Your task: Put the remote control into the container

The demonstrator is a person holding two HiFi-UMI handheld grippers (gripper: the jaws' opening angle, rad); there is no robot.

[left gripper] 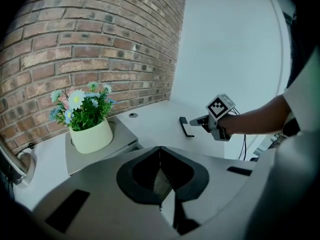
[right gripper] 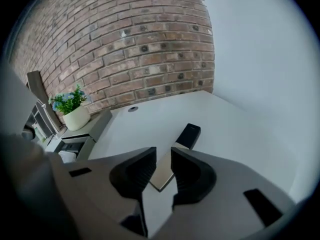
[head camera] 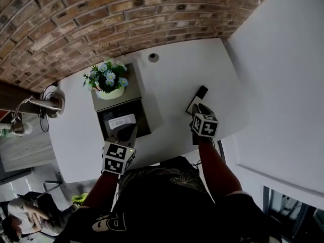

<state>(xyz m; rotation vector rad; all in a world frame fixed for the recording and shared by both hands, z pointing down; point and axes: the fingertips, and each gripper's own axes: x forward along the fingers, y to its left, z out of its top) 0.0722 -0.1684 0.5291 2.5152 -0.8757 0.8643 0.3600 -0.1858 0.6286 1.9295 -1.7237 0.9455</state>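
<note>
Flowerpot: we see a cream pot (head camera: 111, 92) holding blue and white flowers (head camera: 106, 76), upright.
Backdrop: we see a brick wall (head camera: 101, 19).
Surface: we see a white table (head camera: 174, 82) with a round grommet (head camera: 153, 57).

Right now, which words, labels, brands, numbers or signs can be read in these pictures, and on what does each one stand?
Nothing can be read with certainty.
The white label in the container: print too small to read.
The black shirt: pale letters, creased and unclear.
The cubes on the left gripper and right gripper: square patterns only, no letters.
The remote control: no print visible.
</note>
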